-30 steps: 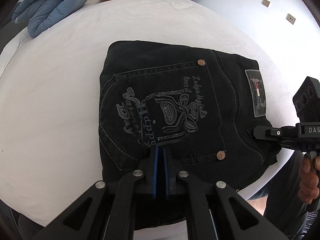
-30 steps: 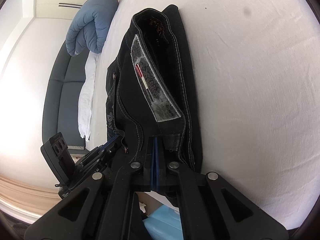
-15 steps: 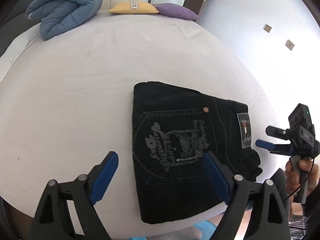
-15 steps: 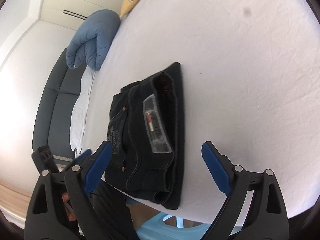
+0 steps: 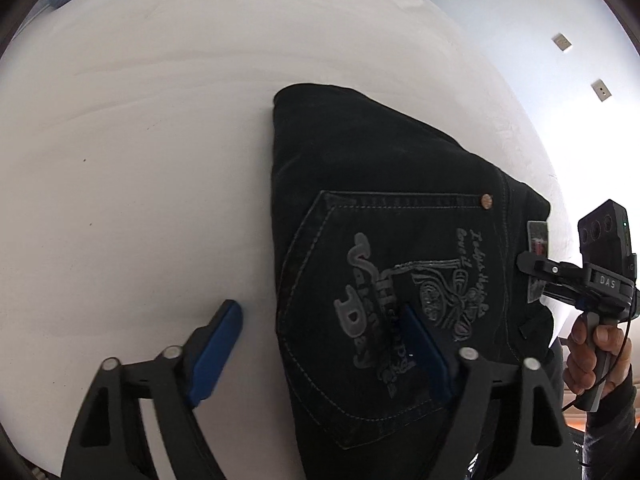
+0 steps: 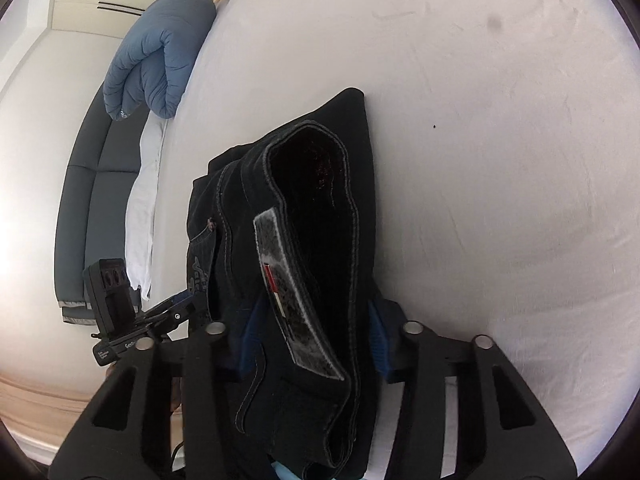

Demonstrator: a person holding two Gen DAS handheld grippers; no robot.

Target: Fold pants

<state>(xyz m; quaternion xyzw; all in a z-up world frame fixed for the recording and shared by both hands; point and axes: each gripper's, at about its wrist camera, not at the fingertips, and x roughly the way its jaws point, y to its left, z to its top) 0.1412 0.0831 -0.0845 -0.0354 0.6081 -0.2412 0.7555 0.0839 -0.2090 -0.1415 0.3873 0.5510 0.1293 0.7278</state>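
black pants (image 5: pixel 384 264) folded in a thick stack on white bed (image 5: pixel 140 160), printed back pocket up. left gripper (image 5: pixel 320 352) jaws closing, straddling pants' edge; right gripper (image 6: pixel 312 340) narrowing round waistband, grip unclear.

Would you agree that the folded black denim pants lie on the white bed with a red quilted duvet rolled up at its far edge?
Not quite: the right wrist view shows the rolled quilted duvet is blue, not red. The folded black denim pants do lie on the white bed.

Both grippers' jaws, wide half a second ago, have been closing around the pants (image 5: pixel 400 240)
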